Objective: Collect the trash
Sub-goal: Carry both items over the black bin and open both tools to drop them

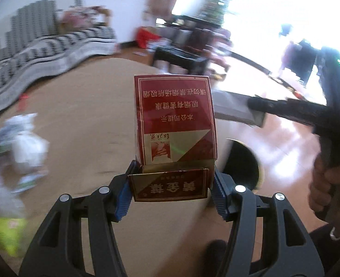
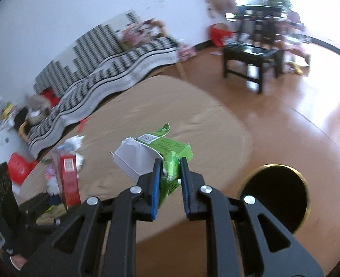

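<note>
The left gripper [image 1: 172,187] clamps a red cigarette pack [image 1: 175,120] that stands up beyond its pads. The right gripper [image 2: 170,184] pinches a crumpled green carton [image 2: 167,154]; right of it, seemingly a bin [image 2: 277,196] opens.

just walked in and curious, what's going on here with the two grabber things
A person is clearing rubbish off a tan table with a handheld gripper in each hand. The left gripper is clamped on a red cigarette pack with its lid flipped open. The right gripper pinches a crumpled green carton. A round dark bin stands just past the table edge. More litter remains on the table.
</note>
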Demonstrator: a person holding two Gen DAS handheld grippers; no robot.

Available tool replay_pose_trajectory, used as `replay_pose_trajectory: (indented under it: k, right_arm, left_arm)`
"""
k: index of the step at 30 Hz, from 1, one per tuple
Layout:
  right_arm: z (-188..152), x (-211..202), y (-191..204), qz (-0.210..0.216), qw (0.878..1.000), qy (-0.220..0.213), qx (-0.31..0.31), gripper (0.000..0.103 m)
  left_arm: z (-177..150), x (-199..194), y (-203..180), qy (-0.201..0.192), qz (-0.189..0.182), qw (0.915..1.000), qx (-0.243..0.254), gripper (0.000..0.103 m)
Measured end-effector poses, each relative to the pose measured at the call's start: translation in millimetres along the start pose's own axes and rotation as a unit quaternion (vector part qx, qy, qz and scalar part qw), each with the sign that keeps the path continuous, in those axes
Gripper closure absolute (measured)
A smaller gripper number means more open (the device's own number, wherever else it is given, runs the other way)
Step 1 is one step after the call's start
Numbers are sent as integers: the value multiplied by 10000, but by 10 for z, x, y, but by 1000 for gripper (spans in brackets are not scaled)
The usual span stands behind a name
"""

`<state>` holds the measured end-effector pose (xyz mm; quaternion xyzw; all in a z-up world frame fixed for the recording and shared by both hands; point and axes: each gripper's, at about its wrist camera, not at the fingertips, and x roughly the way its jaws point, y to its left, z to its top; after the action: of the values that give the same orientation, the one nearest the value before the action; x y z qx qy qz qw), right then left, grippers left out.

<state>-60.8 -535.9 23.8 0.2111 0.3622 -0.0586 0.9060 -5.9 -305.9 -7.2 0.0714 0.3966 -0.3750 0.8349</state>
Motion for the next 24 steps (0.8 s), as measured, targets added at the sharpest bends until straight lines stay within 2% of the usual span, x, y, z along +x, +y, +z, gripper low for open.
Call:
replay_pose_trajectory:
  k: [5,12,18,24]
  right_arm:
    - [-93,-249,-693,-513,9979,-101,384,86]
    - [-372,-371,-1535,-1086,9903,97,859,86]
    - [-549,-293,-1968,-1442,9815,439,1178,86]
    - [-591,-196,-2042,-1521,9790,568,1235,86]
  left_arm:
    - [-19,393,-698,204,-548,9974,413,46]
    - [-93,979,-1352,604,-888,9910,803,46]
    - [-112,1389,-1560,917,-925,9872,923,46]
    - [-133,1738,-1630,1149,-875,9858,855,46]
